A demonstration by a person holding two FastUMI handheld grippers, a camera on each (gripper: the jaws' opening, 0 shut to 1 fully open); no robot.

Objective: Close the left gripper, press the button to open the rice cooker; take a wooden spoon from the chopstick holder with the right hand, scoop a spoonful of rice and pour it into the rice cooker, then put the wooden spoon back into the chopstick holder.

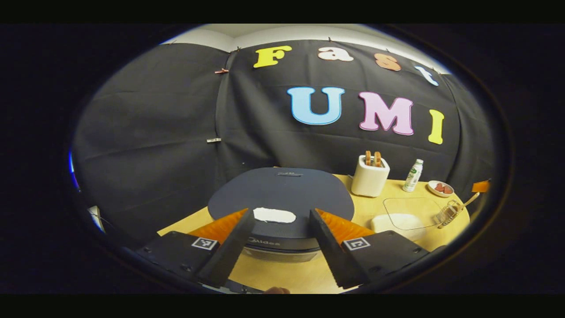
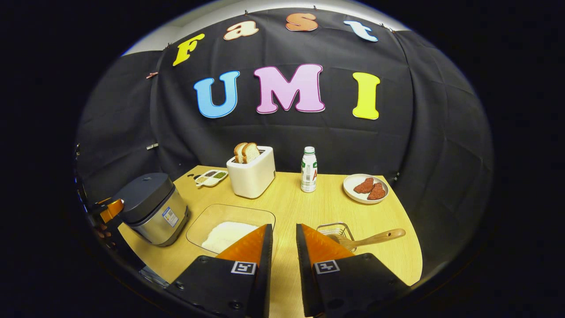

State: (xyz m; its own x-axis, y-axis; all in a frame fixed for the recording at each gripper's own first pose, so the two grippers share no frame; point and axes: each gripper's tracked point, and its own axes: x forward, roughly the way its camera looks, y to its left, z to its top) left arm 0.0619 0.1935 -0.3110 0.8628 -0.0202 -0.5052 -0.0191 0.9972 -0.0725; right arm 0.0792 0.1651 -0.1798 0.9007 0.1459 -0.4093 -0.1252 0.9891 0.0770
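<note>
The left tongs (image 1: 281, 229) hang just in front of the rice cooker (image 1: 281, 198), fingers spread wide to either side of its pale button (image 1: 274, 215); the lid is down, so the first step is not yet done. The right tongs (image 2: 284, 247) sit over the near edge of the desk (image 2: 309, 198), fingers nearly together with a narrow gap between them, pinching nothing. The wooden spoon (image 2: 371, 240) lies tilted in the wire chopstick holder (image 2: 334, 230), just right of the right tongs, its handle pointing away to the right; the glass dish of rice (image 2: 229, 232) lies just left of them, between the holder and the cooker.

What could go wrong, as I judge it: if the left tongs push forward while spread, the fingers would pass on both sides of the button and the lid would stay shut; pressed together but off-centre, they could slide off the button onto the lid. The spoon's slanted handle may twist in the pinch, or drag the light holder along as it lifts; a tipped spoon would then spill rice on the desk between dish and cooker. The toaster (image 2: 252, 176) and bottle (image 2: 308, 170) stand well behind, out of harm.
</note>
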